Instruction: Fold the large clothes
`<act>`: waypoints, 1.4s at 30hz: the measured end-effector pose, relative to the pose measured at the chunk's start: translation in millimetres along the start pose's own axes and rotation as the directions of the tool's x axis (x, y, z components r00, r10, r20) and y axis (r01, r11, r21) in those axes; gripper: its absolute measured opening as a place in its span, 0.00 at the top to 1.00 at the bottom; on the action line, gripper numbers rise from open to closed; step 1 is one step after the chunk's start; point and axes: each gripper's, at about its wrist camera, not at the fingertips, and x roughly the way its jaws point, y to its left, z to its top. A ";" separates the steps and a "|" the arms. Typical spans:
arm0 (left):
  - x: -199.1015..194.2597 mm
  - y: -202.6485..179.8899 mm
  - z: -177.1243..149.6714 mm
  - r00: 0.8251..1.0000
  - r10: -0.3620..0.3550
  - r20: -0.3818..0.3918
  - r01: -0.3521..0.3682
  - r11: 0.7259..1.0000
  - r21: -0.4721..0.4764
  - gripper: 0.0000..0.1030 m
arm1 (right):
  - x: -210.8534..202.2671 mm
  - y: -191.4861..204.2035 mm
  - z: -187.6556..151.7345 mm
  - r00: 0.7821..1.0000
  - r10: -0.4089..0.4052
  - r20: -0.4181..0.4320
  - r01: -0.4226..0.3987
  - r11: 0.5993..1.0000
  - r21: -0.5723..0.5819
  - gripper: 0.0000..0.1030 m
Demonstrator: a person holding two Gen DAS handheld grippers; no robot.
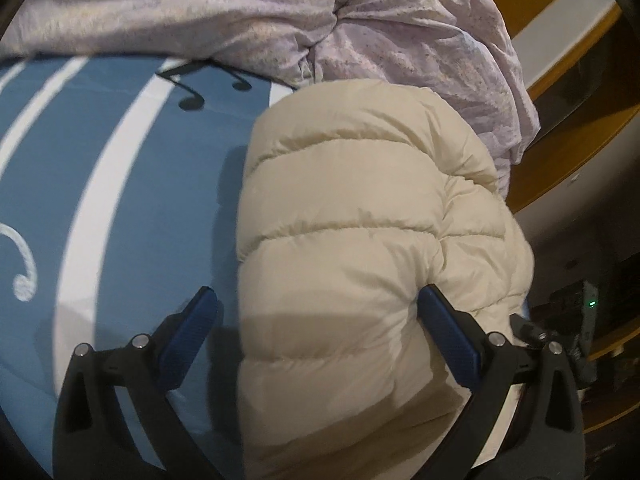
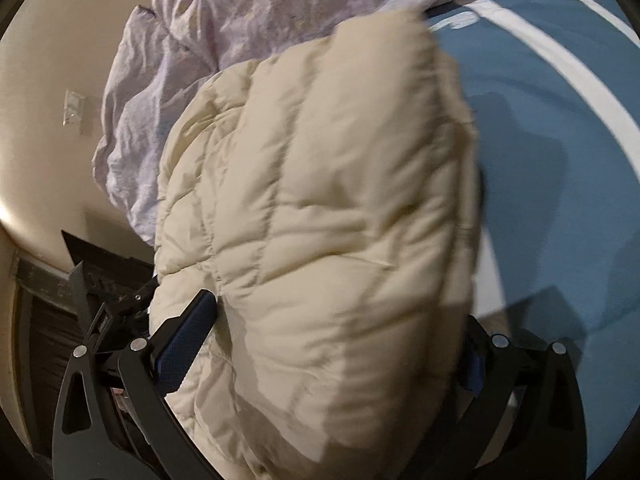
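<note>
Two grippers at cream puffer jacket (image 1: 360, 220), bundled on blue bedsheet (image 1: 132, 200) beside lilac duvet (image 1: 400, 32). Left gripper (image 1: 316, 312) spread wide, straddling jacket edge. Right gripper (image 2: 340, 332) spread around bulk, clamping unconfirmed; likely steadying fold.

The jacket (image 1: 360, 220) is cream quilted cloth, puffy, with a soft satin sheen and stitched seams. The sheet (image 1: 120, 200) is smooth matt blue cloth with white stripes. The quilt (image 2: 192, 40) is thin lilac cloth, crumpled and matt. The left tongs (image 1: 318, 336) are matt black plastic with ribbed blue pads (image 1: 188, 332) and shiny metal rivets.
</note>
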 end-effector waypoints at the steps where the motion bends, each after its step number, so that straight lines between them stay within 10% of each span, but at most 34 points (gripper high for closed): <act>1: 1.7 1.3 0.2 1.000 -0.016 -0.008 0.016 1.000 -0.012 0.02 | 1.9 1.6 0.1 1.000 0.007 -0.002 -0.007 1.000 -0.005 0.01; 8: 10.0 2.4 0.1 0.992 -0.122 -0.035 0.120 0.991 -0.057 0.17 | 11.2 3.0 4.3 0.997 0.078 -0.003 -0.078 0.997 -0.009 0.04; 20: -33.3 15.6 12.9 0.988 -0.138 0.070 0.140 0.990 -0.029 0.54 | 24.2 32.8 16.3 0.978 0.207 -0.001 -0.207 0.977 -0.047 0.62; 30: -94.3 62.5 28.8 0.973 -0.065 0.220 0.076 0.996 -0.043 0.55 | 70.7 111.4 33.7 0.969 0.241 -0.052 -0.247 0.951 -0.185 0.65; 42: -80.0 86.6 29.2 0.970 0.115 0.212 -0.116 0.993 -0.011 0.46 | 101.0 112.8 31.9 0.989 0.127 -0.076 -0.139 0.975 -0.172 0.52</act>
